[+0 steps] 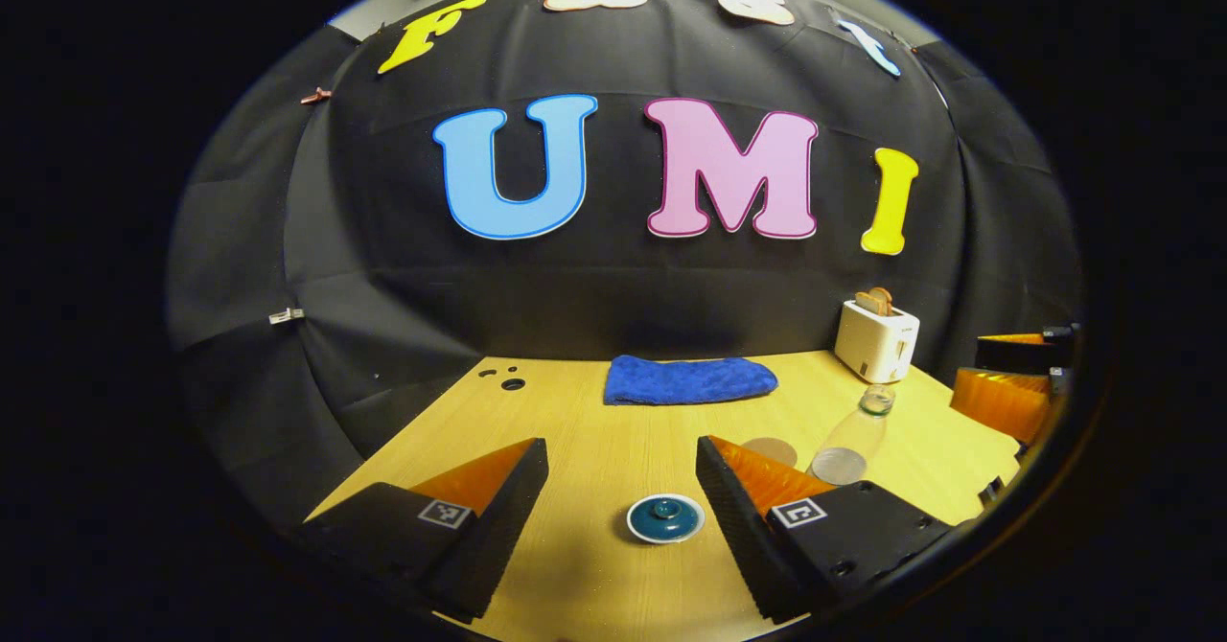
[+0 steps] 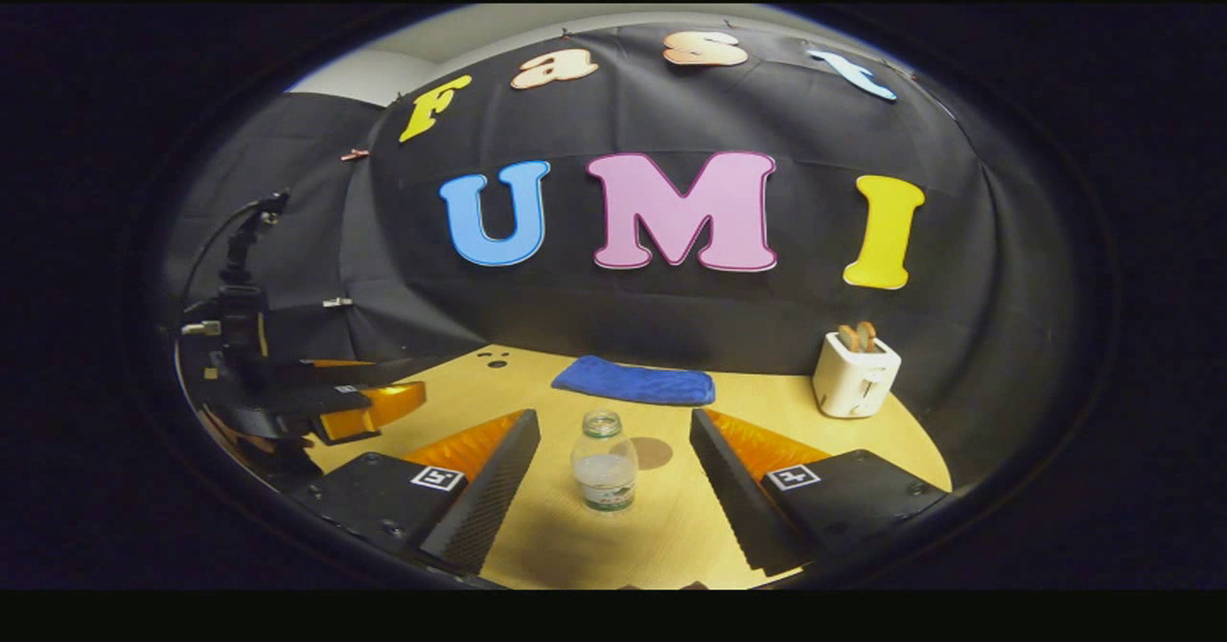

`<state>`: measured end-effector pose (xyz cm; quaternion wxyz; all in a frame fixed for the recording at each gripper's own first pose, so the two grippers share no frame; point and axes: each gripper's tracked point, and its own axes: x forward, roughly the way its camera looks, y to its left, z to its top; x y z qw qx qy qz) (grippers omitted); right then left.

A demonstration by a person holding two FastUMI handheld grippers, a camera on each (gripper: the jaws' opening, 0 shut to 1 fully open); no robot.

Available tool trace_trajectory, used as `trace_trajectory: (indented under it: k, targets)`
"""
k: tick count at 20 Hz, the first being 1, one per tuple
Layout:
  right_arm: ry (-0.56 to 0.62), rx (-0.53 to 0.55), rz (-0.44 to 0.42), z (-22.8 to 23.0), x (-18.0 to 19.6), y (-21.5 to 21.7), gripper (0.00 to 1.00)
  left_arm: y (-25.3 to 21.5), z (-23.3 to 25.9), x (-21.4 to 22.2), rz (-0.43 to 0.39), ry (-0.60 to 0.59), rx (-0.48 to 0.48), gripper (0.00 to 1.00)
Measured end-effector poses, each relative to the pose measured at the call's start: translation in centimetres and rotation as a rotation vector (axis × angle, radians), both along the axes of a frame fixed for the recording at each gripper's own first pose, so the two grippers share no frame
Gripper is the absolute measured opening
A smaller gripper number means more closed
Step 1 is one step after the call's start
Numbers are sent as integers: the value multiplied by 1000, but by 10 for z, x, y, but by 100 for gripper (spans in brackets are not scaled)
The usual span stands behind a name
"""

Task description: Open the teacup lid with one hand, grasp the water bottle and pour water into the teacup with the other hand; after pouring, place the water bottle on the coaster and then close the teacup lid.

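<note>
2 claws face the desk (image 1: 594, 450), each lined up on its own target. Left claw (image 1: 621, 489): fingers spread wide, holding nothing, with the teacup lid (image 1: 665, 517) lying on the desk between the 2 fingertips, a little toward the right finger and touching neither. The lid's knob points up and its flat face is level, so a grasp would likely come from straight ahead and slightly down; whether a teacup sits beneath the lid cannot be told. Right claw (image 2: 613, 474): also spread wide and empty, with the water bottle (image 2: 604, 474) standing upright between its fingers, apart from both, its long axis vertical and its mouth uncapped. The bottle is partly filled. The coaster (image 2: 654, 452) lies just behind the bottle and to its right, toward the far edge of the desk. By position, the left claw is nearer the lid and the right claw nearer the bottle. A blue cloth (image 2: 635, 383) lies along the far edge, and a white toaster (image 2: 855, 374) stands at the far right corner. Writing: the bottle carries a green-and-white label, too small to read; each finger bears 1 square black-and-white marker.
</note>
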<state>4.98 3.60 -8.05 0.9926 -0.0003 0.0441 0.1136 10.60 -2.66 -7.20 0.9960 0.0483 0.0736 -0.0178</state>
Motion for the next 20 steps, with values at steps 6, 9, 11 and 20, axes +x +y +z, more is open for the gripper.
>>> trace_trajectory:
  k: [6,9,11,20]
  targets:
    - [62,-12,42,-42,19,2,98,-24,-57,30,-51,56,38,94]
    - [84,-10,55,-63,32,4,98,-34,-87,46,-78,73,47,87]
    - [107,-14,61,-78,37,8,98,-37,-102,57,-91,84,47,81]
    - [163,-13,72,-115,36,14,98,-34,-139,82,-87,103,48,57]
